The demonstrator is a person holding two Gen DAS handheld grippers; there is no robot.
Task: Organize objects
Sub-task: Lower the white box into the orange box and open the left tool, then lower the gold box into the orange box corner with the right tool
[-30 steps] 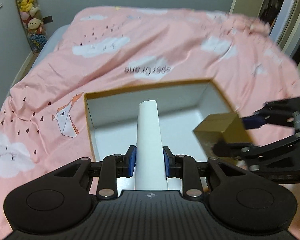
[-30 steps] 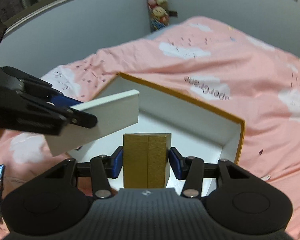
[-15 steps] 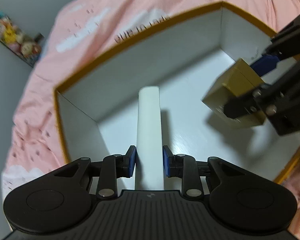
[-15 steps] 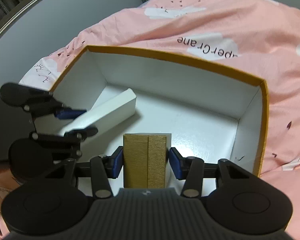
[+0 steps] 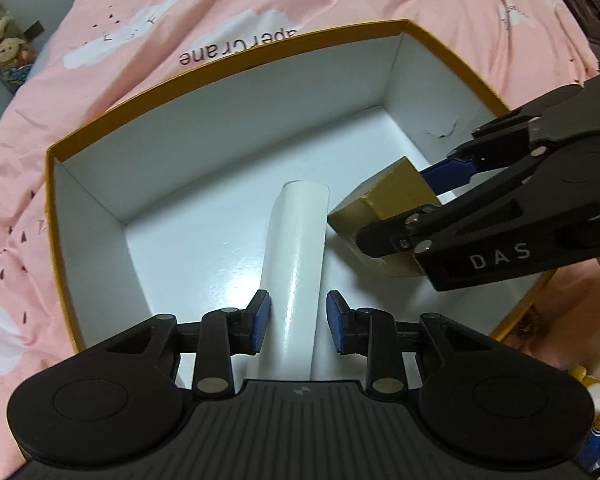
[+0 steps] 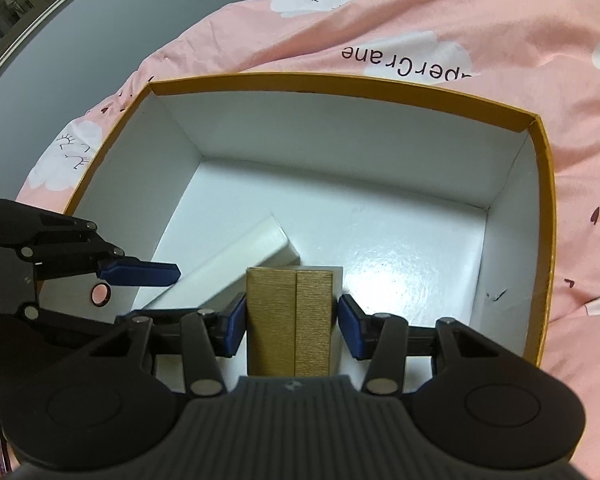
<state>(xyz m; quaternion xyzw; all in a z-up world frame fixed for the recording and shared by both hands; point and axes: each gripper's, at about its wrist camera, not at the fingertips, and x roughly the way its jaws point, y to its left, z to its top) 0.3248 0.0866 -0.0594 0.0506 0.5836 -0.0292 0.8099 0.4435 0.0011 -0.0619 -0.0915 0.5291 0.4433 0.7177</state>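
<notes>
Left wrist view: we are looking down into the open cardboard box with mustard-yellow rim and white inside (image 5: 228,68), which is sitting on the pink cloud-print bedspread (image 5: 228,4).
Left gripper (image 5: 296,316): its jaws are opening around the long white rectangular carton (image 5: 296,248); a sliver of gap is showing at each blue pad, so we are judging the carton as being let go.
White carton: it is lying inside the box with its far end near the middle of the floor.
Right gripper (image 6: 290,322): we are holding the small gold textured carton (image 6: 290,320) between its pads, which look close against its sides.
Gold carton: it is low inside the box, just beside the white carton; whether it is resting on the floor we cannot tell.
Done so far: both cartons are inside the box walls.
Left to do: we are judging that the gold carton still needs releasing and both grippers need lifting clear.
</notes>
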